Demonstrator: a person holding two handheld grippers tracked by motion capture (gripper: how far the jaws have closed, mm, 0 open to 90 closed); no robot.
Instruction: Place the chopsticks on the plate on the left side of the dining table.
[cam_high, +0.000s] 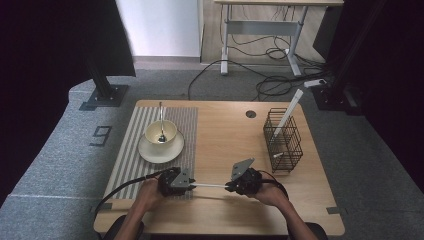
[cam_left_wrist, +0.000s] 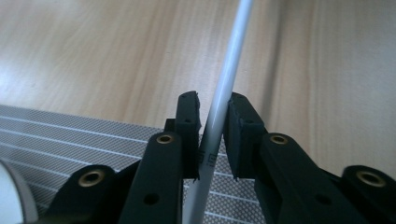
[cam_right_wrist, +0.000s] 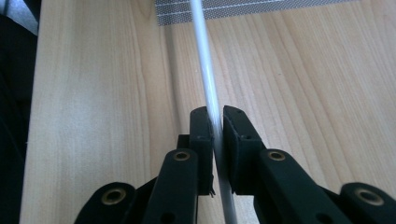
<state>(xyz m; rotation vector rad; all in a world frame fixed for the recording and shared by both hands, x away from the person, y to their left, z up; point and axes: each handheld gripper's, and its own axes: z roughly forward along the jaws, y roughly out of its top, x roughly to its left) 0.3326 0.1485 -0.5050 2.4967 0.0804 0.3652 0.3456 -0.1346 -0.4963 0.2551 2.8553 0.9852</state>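
Observation:
A thin white stick (cam_high: 210, 186) spans the gap between my two grippers, just above the wooden table (cam_high: 230, 135) near its front edge. My left gripper (cam_high: 192, 184) is shut on the stick's left end, over the corner of the striped placemat (cam_high: 131, 150). In the left gripper view the stick (cam_left_wrist: 231, 56) runs up between the jaws of the left gripper (cam_left_wrist: 213, 99), which pinch it. My right gripper (cam_high: 229, 187) is shut on the other end. The right gripper view shows the stick (cam_right_wrist: 201, 46) clamped between the pads of the right gripper (cam_right_wrist: 215, 112).
A cream cup (cam_high: 161, 132) with a spoon (cam_high: 161, 117) stands on a saucer (cam_high: 161, 150) on the placemat at the left. A black wire basket (cam_high: 283, 140) at the right holds more white sticks, one of them (cam_high: 288, 111) leaning out. A round hole (cam_high: 251, 114) sits near the table's far edge.

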